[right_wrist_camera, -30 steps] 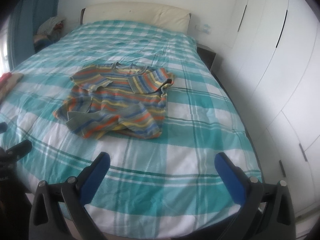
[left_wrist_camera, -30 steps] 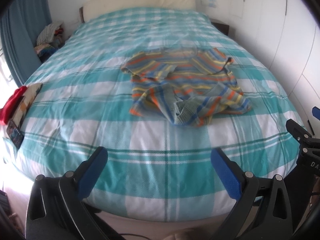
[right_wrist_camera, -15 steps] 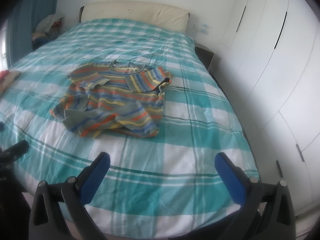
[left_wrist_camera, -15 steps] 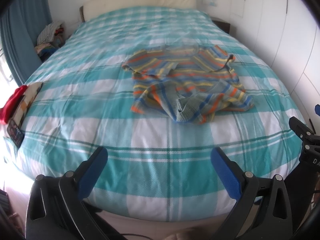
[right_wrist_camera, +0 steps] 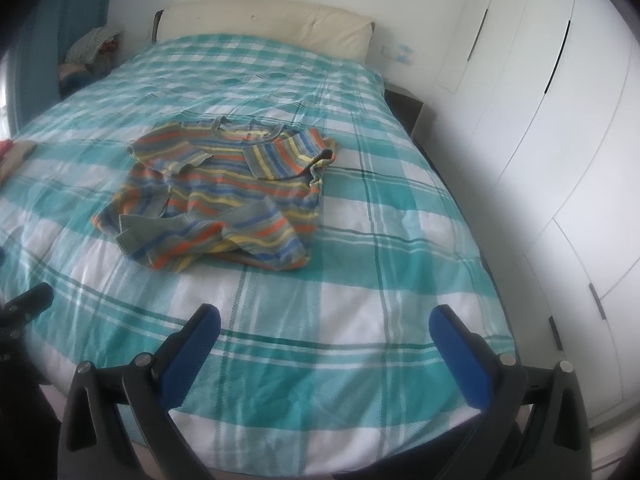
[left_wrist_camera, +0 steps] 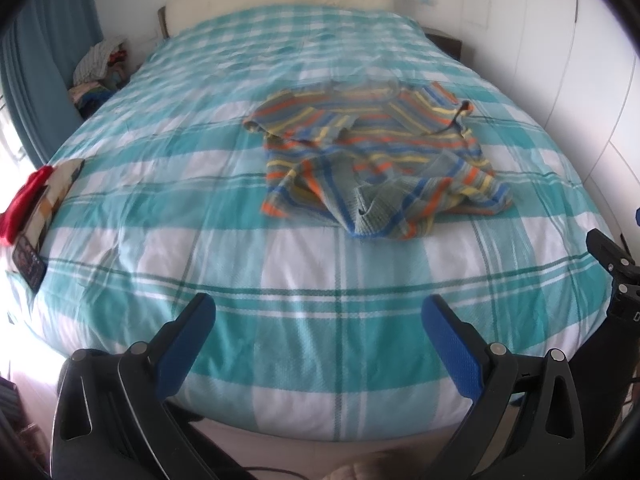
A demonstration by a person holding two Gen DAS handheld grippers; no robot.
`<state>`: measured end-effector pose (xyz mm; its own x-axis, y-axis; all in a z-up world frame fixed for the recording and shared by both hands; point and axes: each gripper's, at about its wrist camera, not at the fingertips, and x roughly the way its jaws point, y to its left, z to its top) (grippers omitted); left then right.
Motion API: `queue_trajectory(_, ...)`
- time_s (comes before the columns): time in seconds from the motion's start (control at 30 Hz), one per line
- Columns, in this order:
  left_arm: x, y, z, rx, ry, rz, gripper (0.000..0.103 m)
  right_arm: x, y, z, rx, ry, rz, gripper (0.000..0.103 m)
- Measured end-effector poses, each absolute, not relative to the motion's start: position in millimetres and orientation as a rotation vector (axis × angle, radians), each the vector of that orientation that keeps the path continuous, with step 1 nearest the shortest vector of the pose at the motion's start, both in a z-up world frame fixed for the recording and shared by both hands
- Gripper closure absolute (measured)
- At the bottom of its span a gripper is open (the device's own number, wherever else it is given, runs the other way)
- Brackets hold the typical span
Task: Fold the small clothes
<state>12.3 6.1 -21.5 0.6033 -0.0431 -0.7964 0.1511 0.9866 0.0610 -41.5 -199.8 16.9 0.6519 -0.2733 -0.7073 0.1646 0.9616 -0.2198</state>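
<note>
- Bare bed cover (left_wrist_camera: 320,272) lies open from 6 o'clock up to the striped top (left_wrist_camera: 376,160).
- White wardrobe doors (right_wrist_camera: 560,128) wall off 3 o'clock.
- A red cloth (left_wrist_camera: 24,204) sits on the bed edge at 9 o'clock.
- The headboard (right_wrist_camera: 260,20) closes 12 o'clock.

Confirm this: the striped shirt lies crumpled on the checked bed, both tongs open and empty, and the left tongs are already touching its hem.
Not touching. In the left wrist view the left tongs hang open over bare checked bed, well short of the striped shirt. The rest holds: the right tongs are open and empty too.
</note>
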Motion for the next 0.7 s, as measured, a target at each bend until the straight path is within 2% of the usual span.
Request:
queue_trajectory(0.53,49,39,-23,0.088,0.933,-0.177,0.0,-27,-215,10,-0.078,0.813,-0.122,0.0)
queue_trajectory(0.7,54,41,-38,0.067,0.981,-0.231,0.0,-25,-218,2,-0.076,0.835,-0.074,0.0)
